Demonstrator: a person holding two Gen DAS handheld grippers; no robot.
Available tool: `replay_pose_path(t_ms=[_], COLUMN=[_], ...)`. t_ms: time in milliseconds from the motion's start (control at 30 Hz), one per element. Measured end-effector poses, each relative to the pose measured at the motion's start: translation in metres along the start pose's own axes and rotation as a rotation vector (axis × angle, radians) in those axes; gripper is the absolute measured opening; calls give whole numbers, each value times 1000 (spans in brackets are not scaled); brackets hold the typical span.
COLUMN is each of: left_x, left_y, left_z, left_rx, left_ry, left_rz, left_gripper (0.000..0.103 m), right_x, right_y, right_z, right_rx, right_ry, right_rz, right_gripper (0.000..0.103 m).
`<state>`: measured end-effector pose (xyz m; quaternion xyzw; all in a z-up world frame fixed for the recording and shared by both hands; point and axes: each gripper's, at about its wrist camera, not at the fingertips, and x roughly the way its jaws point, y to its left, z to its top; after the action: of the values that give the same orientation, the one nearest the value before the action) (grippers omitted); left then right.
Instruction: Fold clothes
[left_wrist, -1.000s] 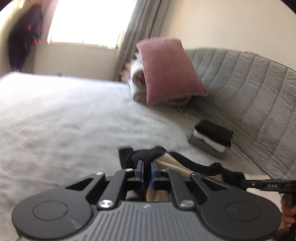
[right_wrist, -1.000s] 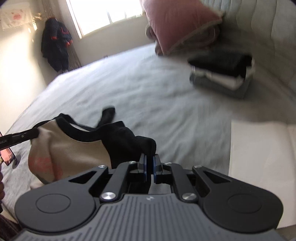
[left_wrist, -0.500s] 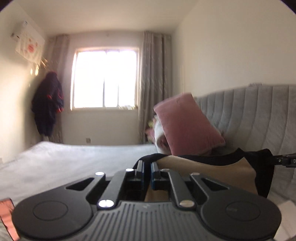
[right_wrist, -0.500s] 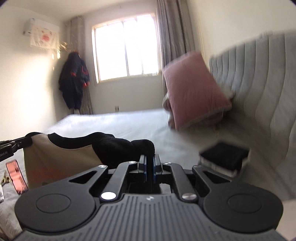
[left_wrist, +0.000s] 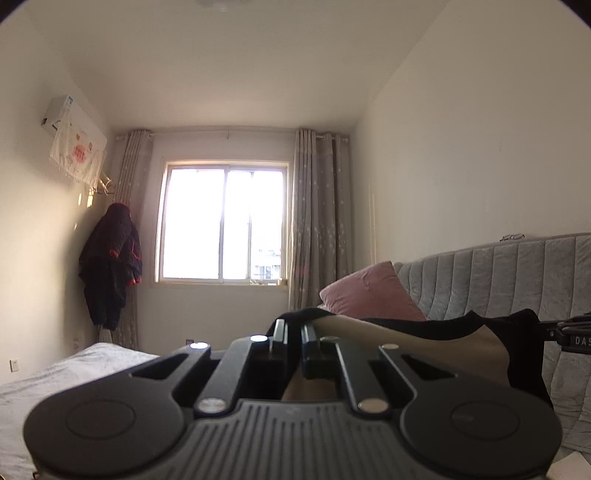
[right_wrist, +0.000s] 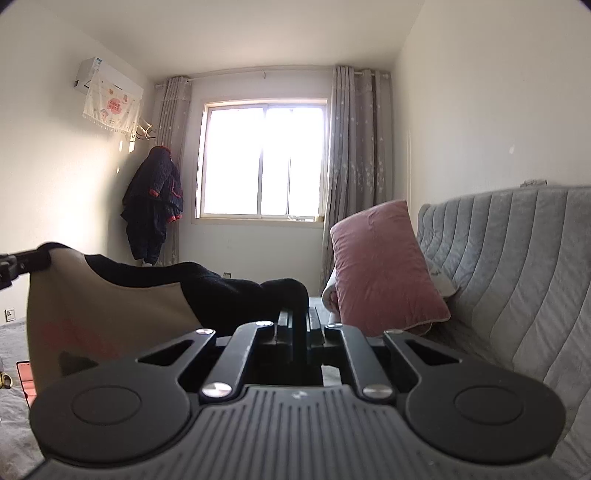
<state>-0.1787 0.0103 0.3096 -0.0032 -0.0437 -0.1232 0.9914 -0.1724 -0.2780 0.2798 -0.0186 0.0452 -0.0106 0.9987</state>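
Two tools: I hold one in each hand, both pointing level toward the window wall, and one garment hangs between them.
Left tool (left_wrist: 293, 328): my jaws are pressed together on the black edge of the top, which bunches over the tips.
Right tool (right_wrist: 299, 317): my jaws are pinched on the other black edge of the same top; dark cloth is heaped over the tips.
Top (left_wrist: 424, 347): beige body with black trim, stretched out in the air from one tool to the other, its upper edge sagging a little in the middle. In the right view a faint red print shows low on the beige panel (right_wrist: 92, 317). It hangs clear of the bed, above the near side.
Bed (left_wrist: 62, 373): grey cover; a bare stretch runs toward the far left corner.
Headboard (right_wrist: 517, 266): grey, quilted, along the right side of the bed.
Pillow (right_wrist: 380, 266): pink, leaning upright against the headboard at the far right corner; something pale is tucked behind it, and I cannot tell what.
Window (left_wrist: 223, 223): bright, in the far wall, with grey curtains (left_wrist: 317, 218) on both sides.
Coat (right_wrist: 153, 203): dark with red patches, hanging on the left wall by the window.
Air unit (right_wrist: 107, 88): high on the left wall, with a printed cloth draped over it.
Small pink thing (right_wrist: 26, 376): on the bed at the left edge; too cut off to name.
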Motion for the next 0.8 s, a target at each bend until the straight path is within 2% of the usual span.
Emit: replay_pose_path(t_ms=[133,367,633,800], left_x=[11,52,115,165], left_y=[3,19,38,43], left_z=[-4,-45,-107,-137], left_rx=[8,-2,-61,-88], left_ry=[10,83,212,249], left_rz=[18,46,90,120], left_gripper=[6,7,7,7], right_x=[10,44,122,181], right_y=[4,18,34,39], right_z=[-1,-19,-53,-71], right_rx=[-9,-26,-80,-84], right_ry=[3,52,129,167], right_rz=[3,0,-64,-106], right_gripper=[8,8,8,8])
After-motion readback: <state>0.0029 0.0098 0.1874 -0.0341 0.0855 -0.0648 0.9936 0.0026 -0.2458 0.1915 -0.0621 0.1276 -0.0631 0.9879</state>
